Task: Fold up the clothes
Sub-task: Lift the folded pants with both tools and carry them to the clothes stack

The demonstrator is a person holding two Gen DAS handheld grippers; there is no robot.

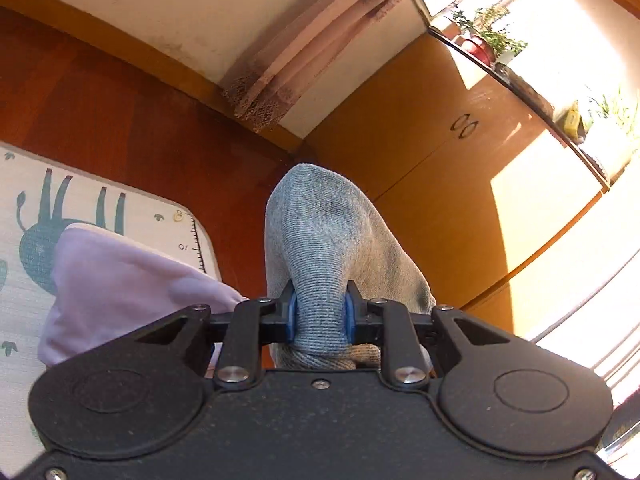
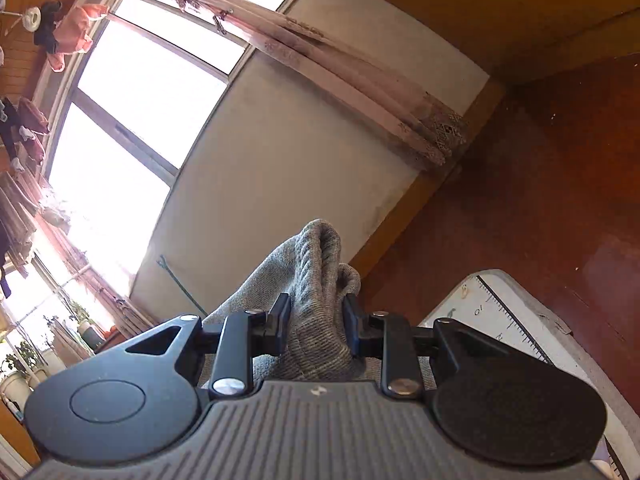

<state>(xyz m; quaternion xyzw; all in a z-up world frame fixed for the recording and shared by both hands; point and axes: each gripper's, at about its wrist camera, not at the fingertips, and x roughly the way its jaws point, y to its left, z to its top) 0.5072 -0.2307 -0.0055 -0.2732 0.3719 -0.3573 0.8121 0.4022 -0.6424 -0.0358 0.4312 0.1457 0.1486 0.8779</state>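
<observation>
Left hand-held gripper (image 1: 320, 314) is clenching a bunched fold of the grey knit garment (image 1: 320, 232), blue pads pressing in from both sides, cloth rising toward centre of the frame. Right hand-held gripper (image 2: 316, 322) is also clamping the same grey knit garment (image 2: 316, 280), a ribbed edge poking up between its fingers at lower centre. Both are holding it up in the air, cameras tilting at wall, curtain (image 1: 316, 40) and window (image 2: 132, 92), so the garment is off the mat. Printed mat (image 1: 24, 216) is sitting at left of the left view, its ruler edge showing lower right in the right view. Lilac garment (image 1: 120, 284) is lying on the mat at lower left, just beside the left gripper.

Risks, as a guess: thick bunched grips are taking several layers, so the cloth may be coming down twisted or creased instead of flat; a ribbed hem may be slipping out if pulled taut; lowering blind could be dropping it over the lilac garment.

Long axis: cannot tell for sure, most of the cloth is hanging below the cameras; it is probably running between the two grips, with the pinched ends pointing up and away toward the wall
</observation>
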